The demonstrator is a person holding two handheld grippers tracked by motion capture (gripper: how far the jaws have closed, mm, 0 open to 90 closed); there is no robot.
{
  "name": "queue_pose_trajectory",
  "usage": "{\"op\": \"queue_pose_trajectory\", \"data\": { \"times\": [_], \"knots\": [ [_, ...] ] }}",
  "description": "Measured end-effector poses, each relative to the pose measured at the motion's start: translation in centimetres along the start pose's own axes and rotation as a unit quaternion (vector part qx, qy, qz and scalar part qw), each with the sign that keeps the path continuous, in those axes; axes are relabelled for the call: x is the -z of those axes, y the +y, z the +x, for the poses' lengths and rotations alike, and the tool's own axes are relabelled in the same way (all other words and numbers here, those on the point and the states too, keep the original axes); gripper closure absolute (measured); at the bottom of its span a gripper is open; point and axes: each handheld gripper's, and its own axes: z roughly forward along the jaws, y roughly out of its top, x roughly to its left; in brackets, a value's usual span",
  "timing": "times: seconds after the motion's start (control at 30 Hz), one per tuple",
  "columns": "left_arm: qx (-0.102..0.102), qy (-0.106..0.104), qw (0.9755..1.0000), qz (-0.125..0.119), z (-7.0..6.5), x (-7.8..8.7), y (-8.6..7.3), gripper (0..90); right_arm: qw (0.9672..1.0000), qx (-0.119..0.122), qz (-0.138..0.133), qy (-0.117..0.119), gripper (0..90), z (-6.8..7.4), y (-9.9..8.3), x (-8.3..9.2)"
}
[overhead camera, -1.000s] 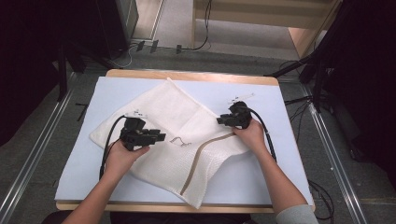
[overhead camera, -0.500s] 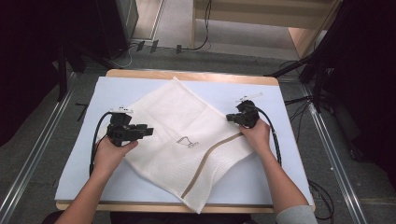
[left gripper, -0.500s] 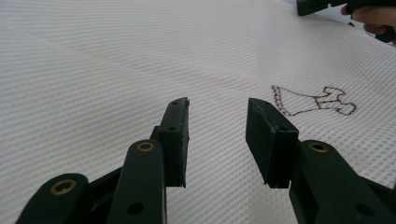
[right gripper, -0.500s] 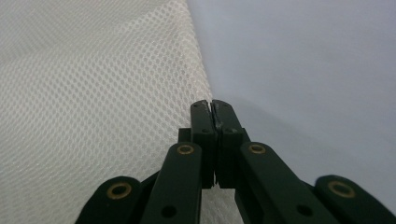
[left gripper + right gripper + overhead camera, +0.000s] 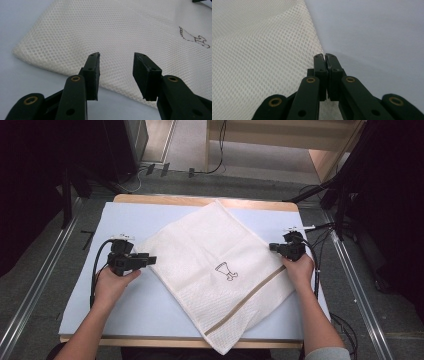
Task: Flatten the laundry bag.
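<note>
A white mesh cloth (image 5: 215, 250) lies spread as a diamond on the pale blue mat (image 5: 125, 305), with a small drawn figure (image 5: 226, 271) at its middle and a tan stripe (image 5: 245, 302) near its lower right side. My left gripper (image 5: 150, 260) is at the cloth's left corner. Its jaws (image 5: 116, 73) have just been opening and stand apart above the mesh (image 5: 125, 30), with nothing between the pads. My right gripper (image 5: 274, 247) is at the cloth's right edge. In the right gripper view it (image 5: 325, 56) is shut where the cloth's edge (image 5: 262, 50) ends.
The mat covers a wooden table whose front edge (image 5: 150, 341) shows below it; the cloth's lowest corner hangs over that edge. Cables (image 5: 95, 270) trail from both grippers. Metal rails (image 5: 30, 305) run along the floor on either side.
The two hands have moved apart, the right one farther. The cloth, crumpled and folded a second ago, now lies spread flat. The left jaws stand wider.
</note>
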Motion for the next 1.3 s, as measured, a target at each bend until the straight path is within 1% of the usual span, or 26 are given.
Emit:
{"op": "queue_pose_trajectory", "data": {
  "times": [0.13, 0.2, 0.27, 0.33, 0.47, 0.53, 0.57, 0.6, 0.63, 0.73, 0.8, 0.9, 0.97, 1.0, 1.03, 1.07, 1.13, 1.2, 1.3],
  "knots": [
    [-0.005, 0.015, 0.9999, 0.004, -0.2, -0.1, -0.8, 58.1, 0.9999, 0.007, 0.004, -0.007, 87.6, 0.4, 0.0, 0.0],
    [0.004, 0.02, 0.9997, 0.01, -0.3, -0.1, -1.4, 58.2, 0.9999, 0.007, 0.004, -0.008, 86.1, 0.4, -0.1, 0.0],
    [0.008, 0.023, 0.9996, 0.016, -0.4, -0.2, -2.0, 58.7, 1.0, 0.001, 0.002, -0.008, 83.9, 0.4, -0.1, 0.1],
    [0.01, 0.025, 0.9993, 0.027, -0.6, -0.4, -2.4, 58.5, 1.0, 0.002, 0.002, -0.009, 82.4, 0.3, -0.1, 0.1],
    [0.014, 0.034, 0.9984, 0.043, -0.9, -1.2, -3.0, 57.9, 1.0, 0.001, 0.002, -0.008, 81.0, 0.3, -0.1, 0.1],
    [0.019, 0.032, 0.9979, 0.053, -1.1, -1.8, -3.1, 57.0, 1.0, 0.002, 0.003, -0.007, 80.8, 0.3, 0.0, 0.0],
    [0.021, 0.032, 0.998, 0.05, -1.2, -2.0, -3.1, 56.0, 1.0, 0.002, 0.003, -0.008, 80.8, 0.4, 0.0, 0.0],
    [0.024, 0.027, 0.9983, 0.046, -1.3, -2.1, -3.1, 55.5, 0.9999, 0.007, 0.006, -0.009, 80.7, 0.5, 0.0, -0.1],
    [0.027, 0.02, 0.9983, 0.048, -1.4, -2.3, -3.0, 55.0, 0.9999, 0.006, 0.005, -0.008, 80.8, 0.5, 0.0, -0.1],
    [0.03, 0.026, 0.9985, 0.038, -2.1, -3.0, -2.8, 53.9, 1.0, 0.005, 0.003, -0.007, 81.2, 0.5, 0.0, -0.2],
    [0.028, 0.026, 0.9987, 0.034, -2.3, -3.4, -2.7, 58.2, 1.0, 0.003, 0.004, -0.005, 82.0, 0.5, 0.0, -0.1],
    [0.026, 0.033, 0.9986, 0.032, -2.4, -3.8, -2.4, 66.2, 0.9999, 0.003, 0.006, -0.007, 84.0, 0.5, 0.0, -0.1],
    [0.032, 0.027, 0.9987, 0.031, -2.1, -3.9, -2.4, 72.5, 1.0, 0.001, 0.005, -0.004, 85.7, 0.6, 0.0, -0.2],
    [0.033, 0.024, 0.9986, 0.034, -1.9, -3.9, -2.3, 76.3, 1.0, 0.001, 0.006, -0.003, 86.5, 0.6, 0.0, -0.2],
    [0.039, 0.013, 0.9985, 0.035, -1.7, -4.0, -2.2, 80.0, 1.0, 0.0, 0.007, -0.002, 87.0, 0.6, 0.0, -0.2],
    [0.043, 0.009, 0.9983, 0.037, -1.5, -4.0, -2.1, 82.6, 1.0, -0.002, 0.008, -0.001, 87.4, 0.6, 0.0, -0.2],
    [0.039, 0.001, 0.9983, 0.043, -1.4, -4.0, -1.7, 85.5, 0.9999, -0.002, 0.01, 0.002, 87.5, 0.5, 0.0, -0.1],
    [0.033, 0.005, 0.9987, 0.038, -1.3, -3.6, -1.3, 86.1, 0.9999, -0.003, 0.012, 0.006, 87.8, 0.6, 0.0, 0.0],
    [0.038, 0.001, 0.9988, 0.029, -0.6, -3.0, -0.6, 86.9, 0.9997, -0.005, 0.017, 0.014, 87.9, 0.8, 0.0, 0.1]
  ]
}}
